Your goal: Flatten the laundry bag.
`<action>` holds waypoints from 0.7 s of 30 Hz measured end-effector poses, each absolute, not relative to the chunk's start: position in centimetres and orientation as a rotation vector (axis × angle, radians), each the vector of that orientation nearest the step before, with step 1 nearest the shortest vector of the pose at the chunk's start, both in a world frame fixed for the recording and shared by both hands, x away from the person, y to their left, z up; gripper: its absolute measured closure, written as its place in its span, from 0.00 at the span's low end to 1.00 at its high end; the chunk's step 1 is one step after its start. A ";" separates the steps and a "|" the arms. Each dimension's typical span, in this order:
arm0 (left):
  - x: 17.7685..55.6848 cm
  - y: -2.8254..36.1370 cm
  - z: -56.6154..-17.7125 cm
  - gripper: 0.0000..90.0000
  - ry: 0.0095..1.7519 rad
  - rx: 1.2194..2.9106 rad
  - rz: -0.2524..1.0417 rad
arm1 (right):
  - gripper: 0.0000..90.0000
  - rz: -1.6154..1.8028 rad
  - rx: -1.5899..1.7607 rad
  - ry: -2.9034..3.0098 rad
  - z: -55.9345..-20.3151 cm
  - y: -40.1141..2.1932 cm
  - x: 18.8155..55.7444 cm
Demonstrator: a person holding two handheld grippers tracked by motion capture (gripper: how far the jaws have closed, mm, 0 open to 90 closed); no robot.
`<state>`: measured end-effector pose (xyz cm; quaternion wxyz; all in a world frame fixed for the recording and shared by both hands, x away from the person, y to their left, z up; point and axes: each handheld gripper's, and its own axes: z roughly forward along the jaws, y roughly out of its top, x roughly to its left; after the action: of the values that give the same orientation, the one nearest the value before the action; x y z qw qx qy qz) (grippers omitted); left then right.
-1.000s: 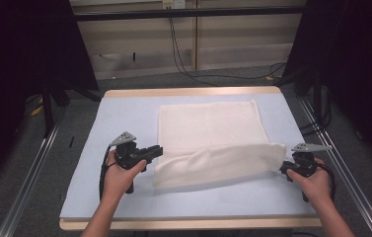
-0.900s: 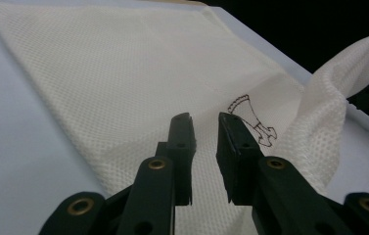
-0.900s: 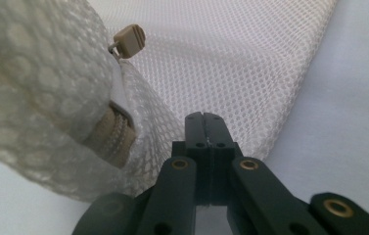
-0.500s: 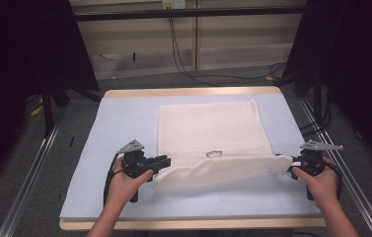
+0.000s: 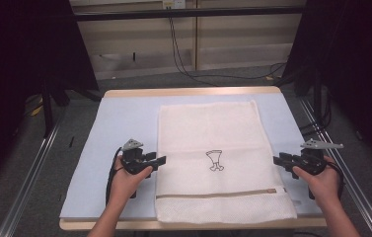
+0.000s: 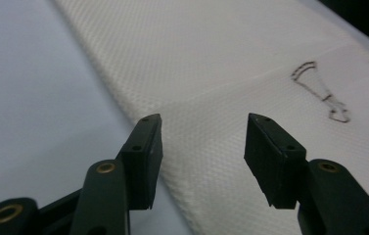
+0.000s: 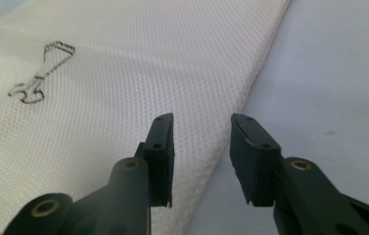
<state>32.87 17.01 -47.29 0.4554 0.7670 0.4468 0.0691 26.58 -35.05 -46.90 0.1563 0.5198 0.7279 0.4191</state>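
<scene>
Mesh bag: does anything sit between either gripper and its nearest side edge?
Nothing visible does. The left gripper and right gripper, both open, face the mesh bag edges across bare blue mat.

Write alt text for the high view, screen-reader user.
A cream mesh laundry bag with a small dark printed emblem and a zipper near its front edge lies spread flat on a pale blue table. A person's hands hold the left gripper and right gripper at the bag's side edges, jaws open, gripping nothing.
</scene>
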 end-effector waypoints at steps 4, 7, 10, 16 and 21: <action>33.2 16.5 -48.4 0.57 1.129 1.919 0.112 | 0.74 1.149 1.480 2.142 -47.5 -34.4 26.8; 33.2 16.3 -48.7 0.63 1.144 1.919 0.119 | 0.83 1.125 1.467 2.183 -47.9 -33.7 26.9; 33.4 16.4 -48.7 0.76 1.162 1.932 0.135 | 0.97 1.129 1.465 2.185 -47.9 -33.6 26.9; 33.5 16.2 -48.6 0.97 1.175 1.952 0.162 | 1.00 1.140 1.461 2.196 -47.9 -32.8 27.1; 33.9 16.2 -47.9 1.00 1.187 1.959 0.173 | 1.00 1.143 1.481 2.177 -47.9 -32.7 27.4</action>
<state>33.94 16.19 -47.91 0.4098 0.7779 0.4715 0.0685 27.40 -32.72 -47.86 0.1353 0.5113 0.7514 0.3945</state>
